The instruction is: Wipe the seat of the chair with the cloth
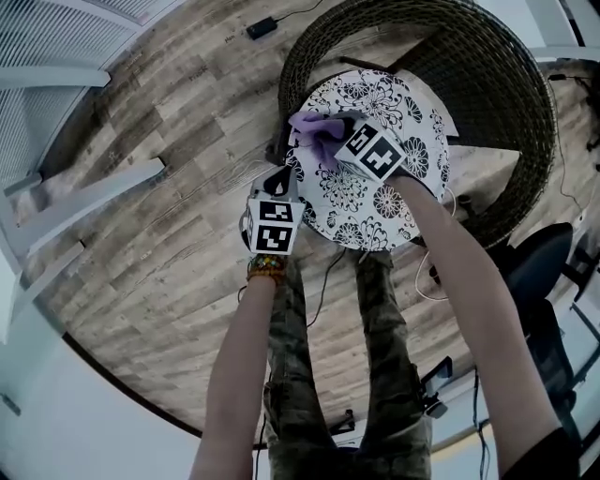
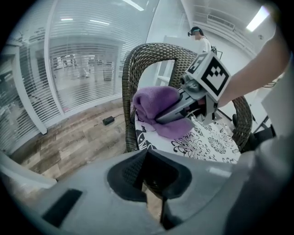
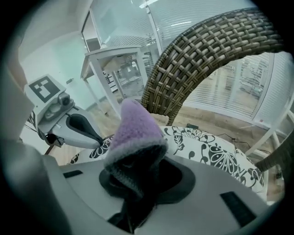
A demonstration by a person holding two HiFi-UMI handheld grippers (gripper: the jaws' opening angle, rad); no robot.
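Purple cloth [image 1: 314, 131] on chair seat [image 1: 417, 141] in head view, under right gripper [image 1: 330, 142]; left gripper [image 1: 279, 180] beside seat edge.
Left gripper view: jaws together, empty.
Right gripper view: jaws clamp cloth.
Wiping step likely in hand; next move calls for pressed sweep across seat.

A plank floor [image 1: 141, 281] fills the left and bottom of the head view. A black adapter [image 1: 262, 27] with its cable lies on it at the top edge. White frame legs [image 1: 94, 202] slant across the left side, with blinds [image 1: 56, 37] in the upper left corner. A dark office chair [image 1: 539, 272] stands at the right edge. In the left gripper view a person [image 2: 200, 39] stands at the upper right, in the background. A white table [image 3: 115, 55] stands at the upper left of the right gripper view.
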